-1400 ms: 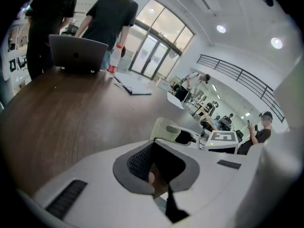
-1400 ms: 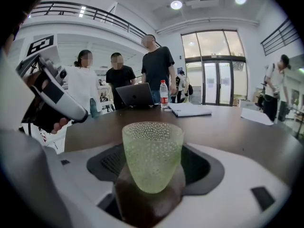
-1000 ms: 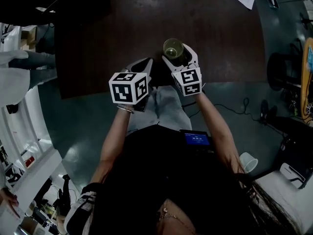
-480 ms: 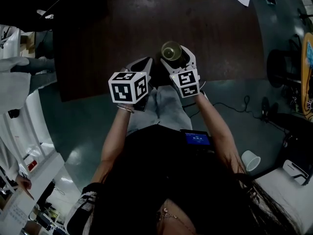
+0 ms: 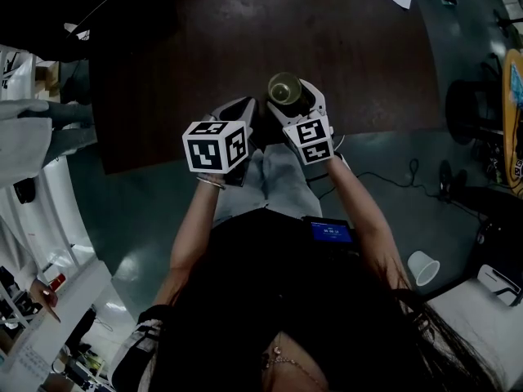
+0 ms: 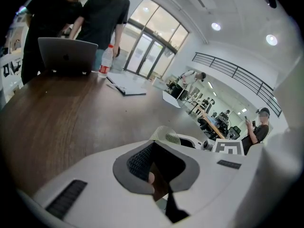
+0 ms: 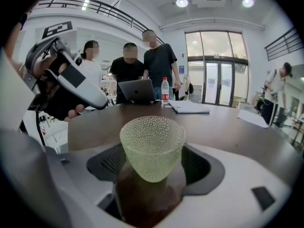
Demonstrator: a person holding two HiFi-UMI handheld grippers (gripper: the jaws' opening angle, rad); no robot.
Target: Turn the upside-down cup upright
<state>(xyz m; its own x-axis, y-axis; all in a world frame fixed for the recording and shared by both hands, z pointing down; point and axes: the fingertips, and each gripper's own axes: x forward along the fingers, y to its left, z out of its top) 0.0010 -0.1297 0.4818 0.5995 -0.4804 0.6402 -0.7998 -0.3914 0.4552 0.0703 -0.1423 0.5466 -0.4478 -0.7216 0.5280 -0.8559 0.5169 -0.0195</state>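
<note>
At the tabletop's (image 7: 223, 127) near edge the left gripper (image 6: 156, 163) hangs idle, its jaws drawn together on nothing, likely kept aside so it doesn't crowd the work. Just beside it, the right gripper (image 7: 152, 167) clamps the cup (image 7: 152, 139) low on its narrow base, mouth up. Gripping low probably leaves the rim free and keeps the cup level for setting down. Whether the base touches the tabletop I cannot tell.

The cup is pale green and translucent, pebbled all over with small dimples, flaring from a rounded bottom to a wide round rim. The tabletop is smooth, dark wood grain. Toward its far edge sit a grey laptop (image 7: 136, 90), a clear red-labelled bottle (image 7: 165, 90) and flat white papers (image 7: 190, 107).
</note>
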